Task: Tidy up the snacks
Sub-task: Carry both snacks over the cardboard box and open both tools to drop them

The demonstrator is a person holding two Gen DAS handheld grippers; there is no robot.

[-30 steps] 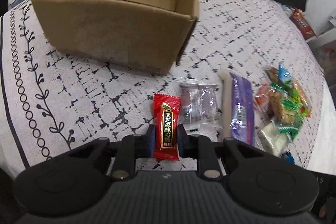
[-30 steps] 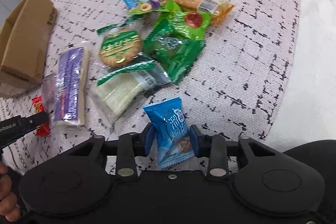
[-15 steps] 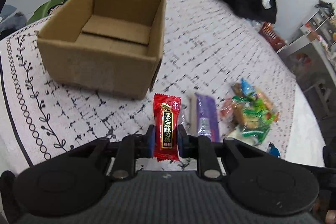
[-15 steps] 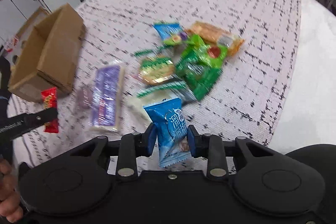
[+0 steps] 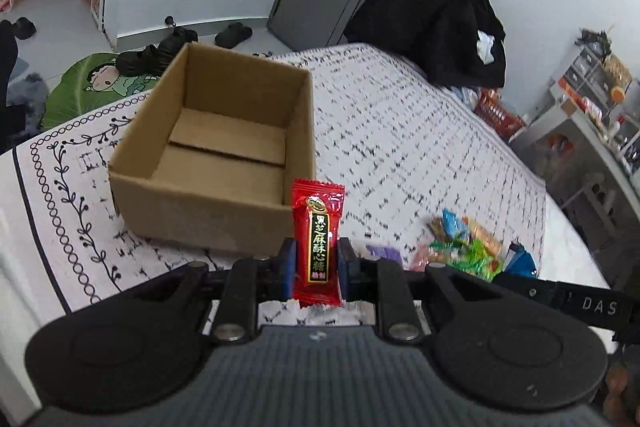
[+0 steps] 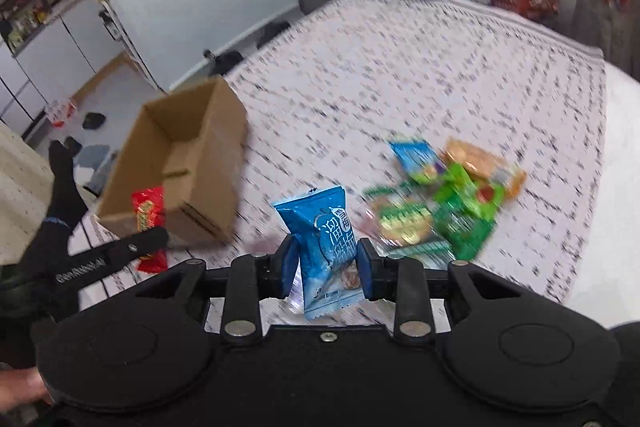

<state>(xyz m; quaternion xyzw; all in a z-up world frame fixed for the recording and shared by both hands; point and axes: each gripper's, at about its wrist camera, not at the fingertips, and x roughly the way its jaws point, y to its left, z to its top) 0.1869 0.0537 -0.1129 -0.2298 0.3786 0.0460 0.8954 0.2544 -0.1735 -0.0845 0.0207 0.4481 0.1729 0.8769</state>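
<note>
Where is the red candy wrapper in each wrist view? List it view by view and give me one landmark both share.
Left wrist: the red candy wrapper stands upright at lower centre, clamped in the left gripper.
Right wrist: it sits at the left edge, held in front of the box.
Shared landmark: the open cardboard box, upper left of centre in the left view and at left in the right view.

red candy point(image 5: 318, 241) upright in left tool, blue packet point(image 6: 328, 251) in right, open cardboard box point(image 5: 224, 151), snack pile point(image 6: 444, 203)
</note>
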